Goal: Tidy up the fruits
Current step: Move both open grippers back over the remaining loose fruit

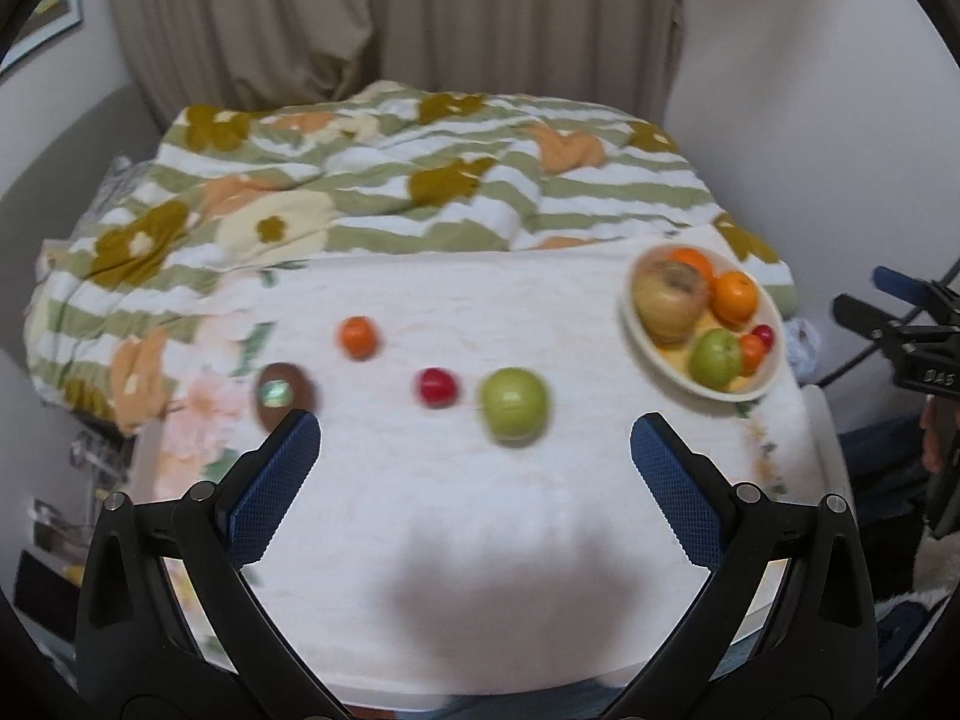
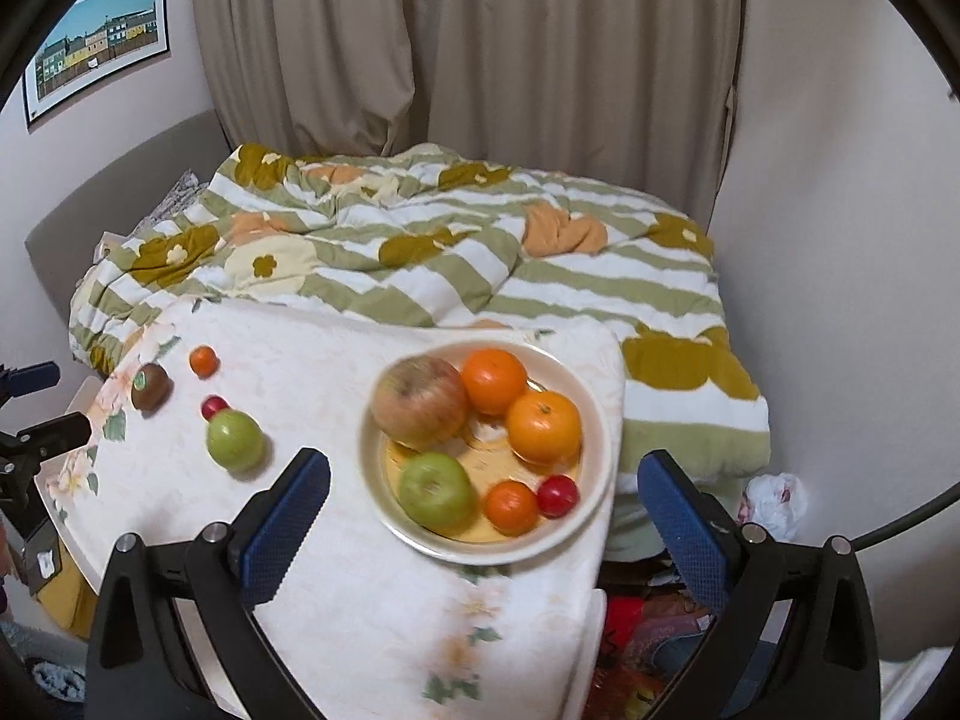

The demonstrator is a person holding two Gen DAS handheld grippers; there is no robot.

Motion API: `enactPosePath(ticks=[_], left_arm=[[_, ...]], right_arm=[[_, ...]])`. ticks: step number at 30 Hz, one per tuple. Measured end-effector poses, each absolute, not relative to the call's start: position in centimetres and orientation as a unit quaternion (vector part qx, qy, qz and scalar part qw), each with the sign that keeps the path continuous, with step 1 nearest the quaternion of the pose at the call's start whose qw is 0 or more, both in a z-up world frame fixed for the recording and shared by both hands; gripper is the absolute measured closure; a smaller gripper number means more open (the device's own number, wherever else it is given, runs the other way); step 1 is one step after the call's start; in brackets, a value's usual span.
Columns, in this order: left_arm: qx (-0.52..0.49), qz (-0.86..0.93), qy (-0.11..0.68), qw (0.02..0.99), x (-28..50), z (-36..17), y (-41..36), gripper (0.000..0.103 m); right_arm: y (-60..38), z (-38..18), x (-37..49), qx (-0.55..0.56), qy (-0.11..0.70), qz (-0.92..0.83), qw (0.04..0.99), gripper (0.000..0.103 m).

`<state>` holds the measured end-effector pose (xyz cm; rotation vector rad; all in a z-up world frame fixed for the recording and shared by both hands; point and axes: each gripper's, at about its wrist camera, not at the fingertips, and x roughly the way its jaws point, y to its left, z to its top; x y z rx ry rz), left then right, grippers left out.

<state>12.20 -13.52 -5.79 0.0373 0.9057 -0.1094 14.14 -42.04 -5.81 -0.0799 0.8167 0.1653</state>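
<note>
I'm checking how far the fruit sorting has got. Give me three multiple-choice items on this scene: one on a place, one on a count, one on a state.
1. Where does the brown kiwi lie?
A. in the bowl
B. on the table cloth, left of the bowl
C. on the striped quilt

2. How many fruits are in the bowl?
A. four
B. six
C. eight

3. How does the right hand-held gripper stand?
A. open, holding nothing
B. shut on an orange
C. shut on the bowl's rim

Answers:
1 B: it rests on the table cloth near the small orange.
2 B: a reddish apple, a green apple, three orange fruits and a small red one.
3 A: both blue pads are wide apart, clear of the bowl.
</note>
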Motion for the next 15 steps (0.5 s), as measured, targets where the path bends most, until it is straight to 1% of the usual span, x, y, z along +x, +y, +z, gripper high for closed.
enactPosePath(ticks=[7, 15], left_arm=[[0.011, -0.040, 0.435, 0.899, 12.9, -5.6, -6.1, 0.000], [0.023, -0.057, 0.439, 0.896, 15.2, -5.9, 0.5, 0.000]], right_arm=[[-35.8, -5.1, 14.4, -0.021, 0.398, 0.078, 0.914, 0.001], [-28.3, -6.7, 15.3, -0.010, 0.432, 0.070, 0.899, 0.001]])
